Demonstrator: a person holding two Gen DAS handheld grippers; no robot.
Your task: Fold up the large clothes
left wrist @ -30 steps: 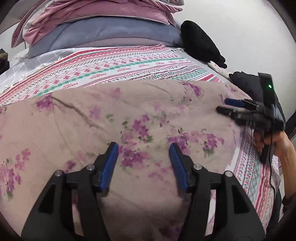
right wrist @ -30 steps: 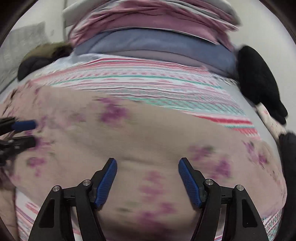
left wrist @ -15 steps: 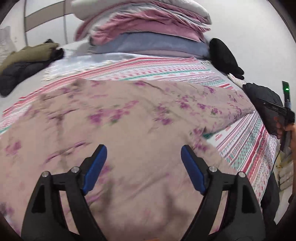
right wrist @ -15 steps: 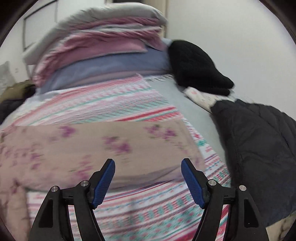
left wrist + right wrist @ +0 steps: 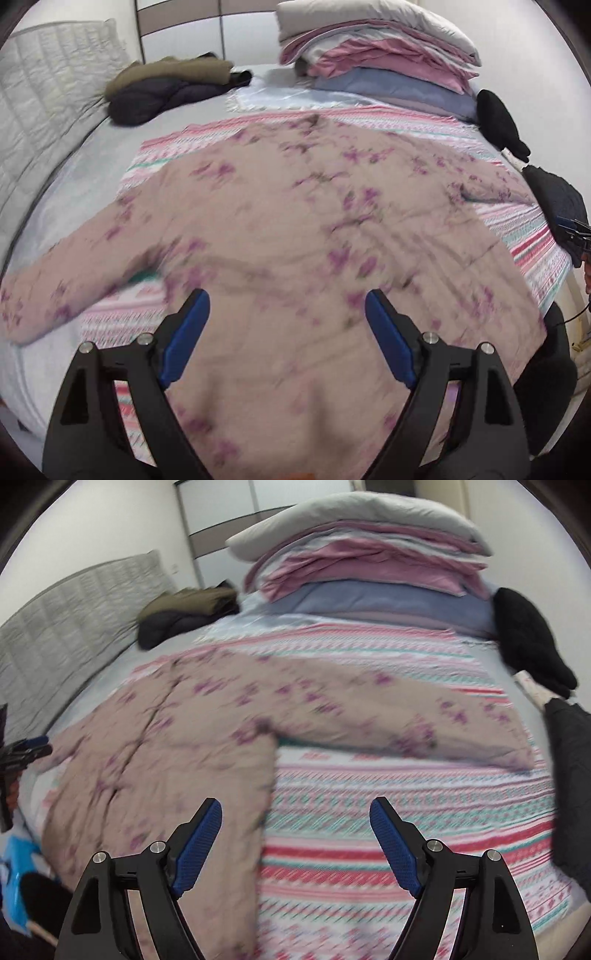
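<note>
A large pink-beige garment with purple flowers lies spread flat on a striped blanket on the bed, sleeves out to both sides. It also shows in the right wrist view, with one sleeve stretched right. My left gripper is open and empty, held above the garment's near part. My right gripper is open and empty, above the garment's side edge and the blanket. Each gripper is seen at the edge of the other's view.
A stack of folded bedding sits at the far end of the bed. A dark and olive jacket pile lies far left. Black clothes and a dark quilted jacket lie along the right edge. A padded headboard is on the left.
Both grippers have pulled back and risen away from the garment, so the whole garment and bed come into view. The left gripper's fingers have opened wider.
</note>
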